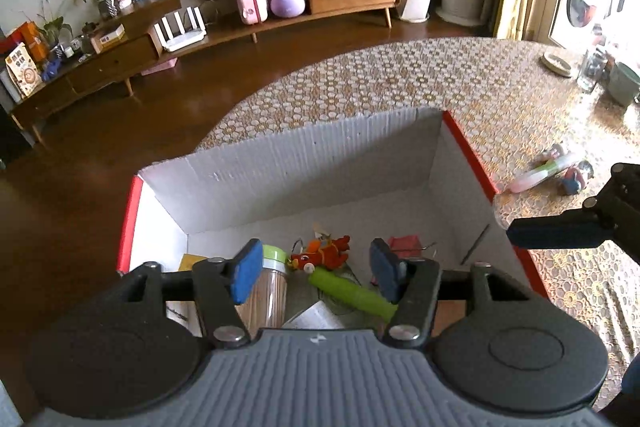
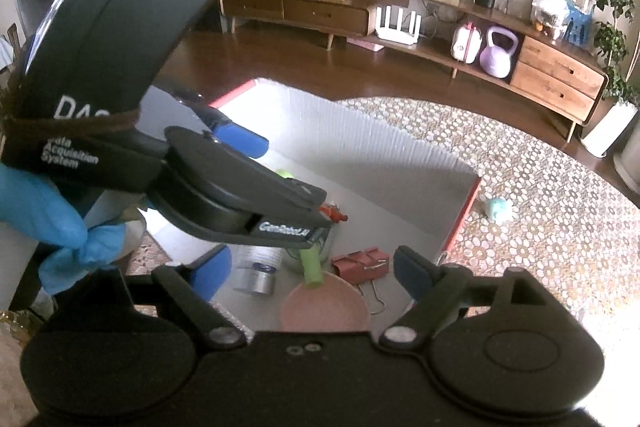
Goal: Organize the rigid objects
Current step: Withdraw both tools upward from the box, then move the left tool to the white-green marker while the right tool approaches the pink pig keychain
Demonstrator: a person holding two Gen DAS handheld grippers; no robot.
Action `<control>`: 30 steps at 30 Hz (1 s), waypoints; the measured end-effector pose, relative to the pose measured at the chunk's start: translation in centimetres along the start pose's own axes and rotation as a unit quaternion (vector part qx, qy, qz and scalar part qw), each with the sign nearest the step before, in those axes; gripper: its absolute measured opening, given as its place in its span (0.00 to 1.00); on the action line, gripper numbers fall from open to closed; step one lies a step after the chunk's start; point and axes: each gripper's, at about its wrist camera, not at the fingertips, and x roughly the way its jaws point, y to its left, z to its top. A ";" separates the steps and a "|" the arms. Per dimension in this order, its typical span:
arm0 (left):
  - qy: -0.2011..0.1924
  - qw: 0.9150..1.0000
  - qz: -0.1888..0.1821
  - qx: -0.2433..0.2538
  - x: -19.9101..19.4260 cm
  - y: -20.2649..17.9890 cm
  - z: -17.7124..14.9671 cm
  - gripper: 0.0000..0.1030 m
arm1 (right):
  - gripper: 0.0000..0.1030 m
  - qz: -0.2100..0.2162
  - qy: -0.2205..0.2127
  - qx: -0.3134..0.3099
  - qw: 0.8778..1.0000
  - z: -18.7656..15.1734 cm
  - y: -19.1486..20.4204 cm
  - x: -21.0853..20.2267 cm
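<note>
A white cardboard box (image 1: pixel 304 163) with red edges stands on the patterned table. Inside lie a jar with a green lid (image 1: pixel 274 261), a red toy fish (image 1: pixel 326 251), a green stick (image 1: pixel 352 293) and a red binder clip (image 1: pixel 404 241). My left gripper (image 1: pixel 316 269) hangs open above them with nothing between its blue pads. My right gripper (image 2: pixel 312 273) is also open over the box (image 2: pixel 360 147), above a pink disc (image 2: pixel 324 307), the green stick (image 2: pixel 312 267), the binder clip (image 2: pixel 360 263) and a silver tin (image 2: pixel 256 279). Nothing is held.
A pink, white and green toy (image 1: pixel 544 173) and a small figurine (image 1: pixel 576 179) lie on the table right of the box. A mint-green object (image 2: pixel 498 209) is on the tablecloth. A blue-gloved hand (image 2: pixel 40 211) holds the left gripper. Dishes (image 1: pixel 556 63) sit at the far right.
</note>
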 end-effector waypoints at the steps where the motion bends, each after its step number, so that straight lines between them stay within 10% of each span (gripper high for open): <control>1: -0.004 1.000 0.002 0.001 -0.4 -0.1 -0.1 0.63 | 0.86 0.002 -0.004 0.001 1.000 0.2 -0.2 -0.2; 30: -0.080 0.996 -0.029 -0.038 -8.6 -4.9 -3.0 0.79 | 1.00 0.029 -0.132 0.048 0.990 -6.9 -4.3 -13.1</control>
